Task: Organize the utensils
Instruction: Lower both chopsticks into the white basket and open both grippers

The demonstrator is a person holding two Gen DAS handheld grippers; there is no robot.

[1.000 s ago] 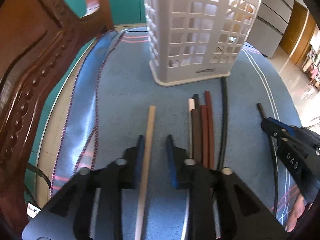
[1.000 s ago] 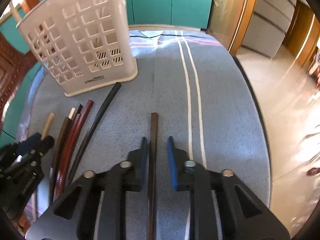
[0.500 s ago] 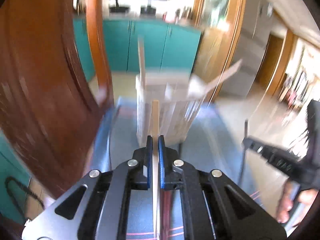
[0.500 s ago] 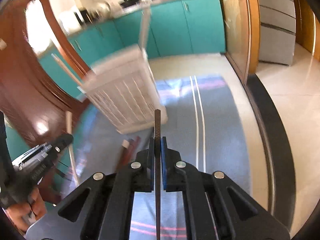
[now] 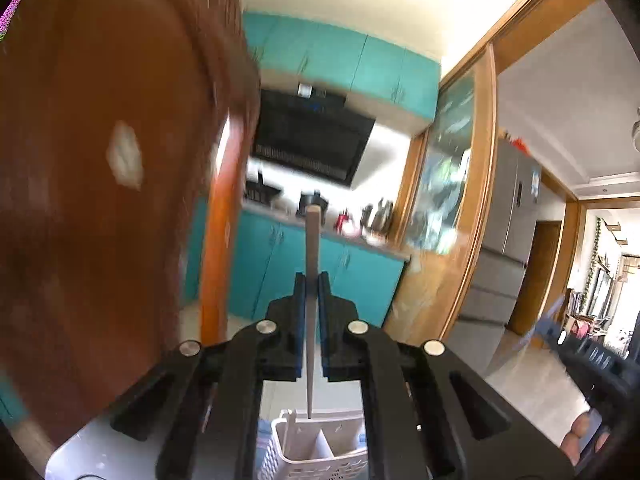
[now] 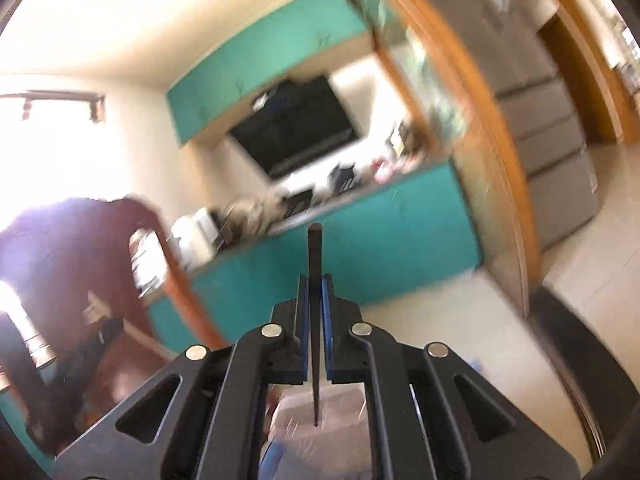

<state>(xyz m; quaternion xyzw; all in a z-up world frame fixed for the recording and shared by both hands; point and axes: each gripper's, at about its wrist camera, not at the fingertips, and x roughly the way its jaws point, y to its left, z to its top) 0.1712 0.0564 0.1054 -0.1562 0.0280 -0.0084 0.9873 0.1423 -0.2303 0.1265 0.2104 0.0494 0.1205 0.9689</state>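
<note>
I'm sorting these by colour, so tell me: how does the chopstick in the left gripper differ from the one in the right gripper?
The left gripper's chopstick is pale tan wood; the right gripper's chopstick is very dark, almost black. The pale one ends in a blunt, flat top, while the dark one's top looks slightly angled. Both stand upright, each clamped between blue pads, left gripper and right gripper, with the lower tip hanging over the white basket.

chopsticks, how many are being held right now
2. A pale chopstick is clamped in the left claw, and a dark chopstick in the right claw, both above the basket. Any others are out of view.
</note>
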